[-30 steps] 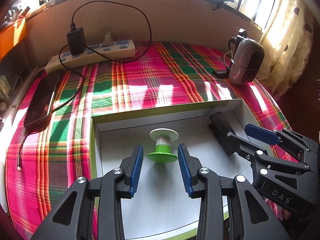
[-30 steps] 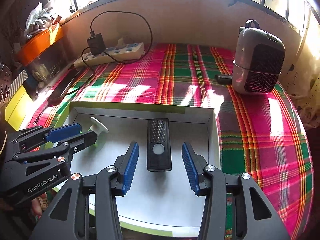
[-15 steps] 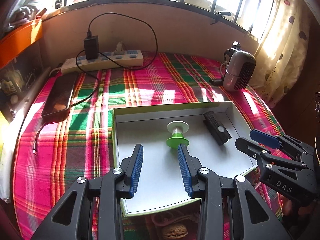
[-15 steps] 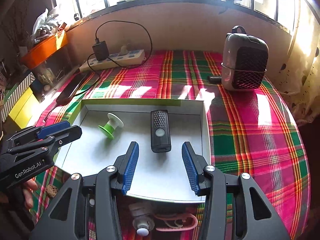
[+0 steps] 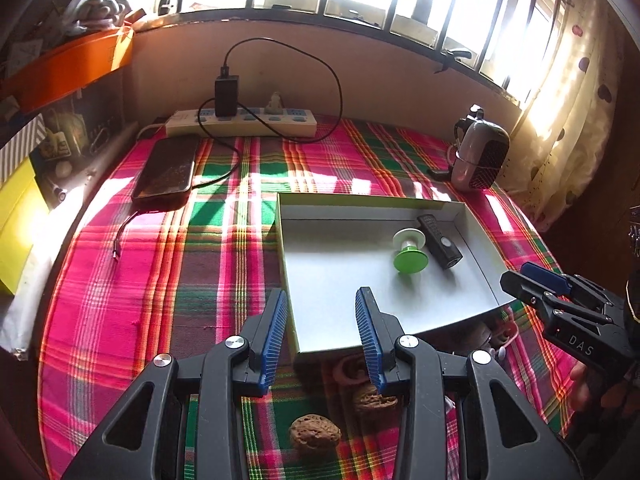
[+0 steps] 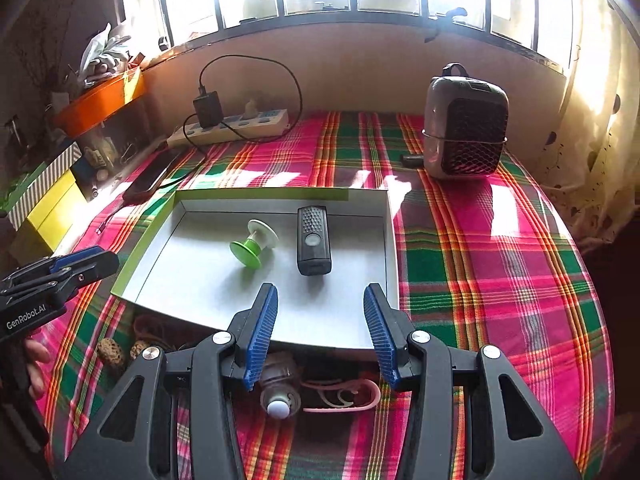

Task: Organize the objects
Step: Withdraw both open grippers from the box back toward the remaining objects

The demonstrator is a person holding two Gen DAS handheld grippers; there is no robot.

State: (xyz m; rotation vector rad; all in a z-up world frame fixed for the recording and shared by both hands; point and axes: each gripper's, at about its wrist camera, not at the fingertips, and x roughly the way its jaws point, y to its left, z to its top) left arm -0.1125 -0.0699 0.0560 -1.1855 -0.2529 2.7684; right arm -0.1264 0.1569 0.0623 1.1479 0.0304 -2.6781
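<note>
A shallow white tray with a green rim (image 5: pixel 340 280) lies on the plaid cloth. Inside it are a green-and-white spool (image 5: pixel 408 250) and, right beside it, a black remote-like device (image 5: pixel 440 242). My left gripper (image 5: pixel 321 296) is open and empty above the tray's near left corner. The right gripper (image 5: pixel 536 280) shows at the right edge. In the right wrist view the tray (image 6: pixel 200 280), spool (image 6: pixel 254 244) and black device (image 6: pixel 313 240) lie ahead of my open, empty right gripper (image 6: pixel 320 292). The left gripper (image 6: pixel 80 264) is at the left.
Two walnuts (image 5: pixel 314 434) (image 5: pixel 374 400), a small bottle (image 6: pixel 280 400) and a pink loop (image 6: pixel 344 396) lie by the tray's near edge. A phone (image 5: pixel 166 170), a power strip (image 5: pixel 240 122) and a small heater (image 6: pixel 464 124) sit farther back. Boxes (image 6: pixel 52 208) stand at the left.
Both grippers have drawn back and up from the tray, still open. The spool and black device now lie farther ahead, and the walnuts, bottle and pink loop have come into view.
</note>
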